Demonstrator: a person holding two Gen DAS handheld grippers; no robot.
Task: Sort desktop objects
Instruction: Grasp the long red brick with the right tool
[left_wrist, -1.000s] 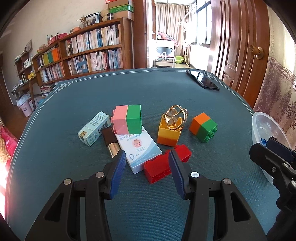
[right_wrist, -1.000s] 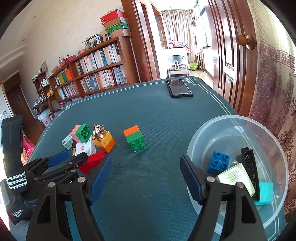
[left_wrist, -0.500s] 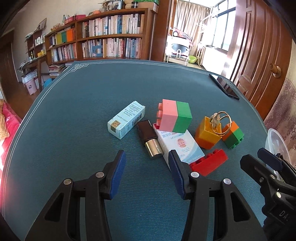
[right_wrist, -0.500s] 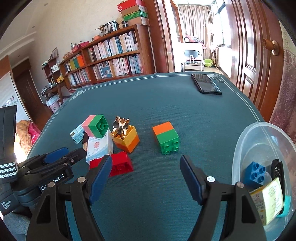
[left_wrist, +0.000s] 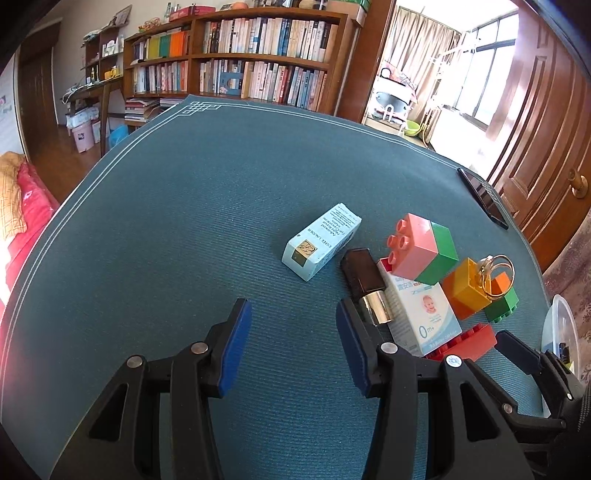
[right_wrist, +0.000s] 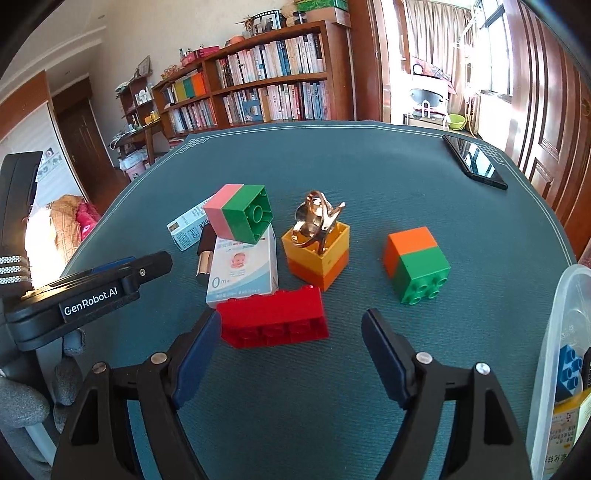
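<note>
A red brick (right_wrist: 273, 319) lies on the green mat just ahead of my right gripper (right_wrist: 291, 350), whose jaws are opening; its left pad is close to the brick's end, with no pad pressing on it. Behind the brick are a white baby-picture box (right_wrist: 243, 273), a pink-and-green block (right_wrist: 240, 214) leaning on it, a yellow-and-orange block (right_wrist: 317, 254) holding a gold ring (right_wrist: 314, 221), and an orange-and-green block (right_wrist: 417, 264). My left gripper (left_wrist: 293, 343) is open over bare mat, its right finger beside a dark lipstick tube (left_wrist: 365, 284). A pale blue carton (left_wrist: 321, 245) lies beyond.
A clear plastic bowl (right_wrist: 554, 332) at the right edge holds a blue brick (right_wrist: 570, 369) and small packets. A black phone (right_wrist: 474, 166) lies at the table's far right corner. Bookshelves and a wooden door stand behind the table. A gloved hand holds the left gripper.
Both grippers swung left and came lower. The left one went from over the red brick to bare mat by the lipstick. The right one left the bowl and closed in on the red brick.
</note>
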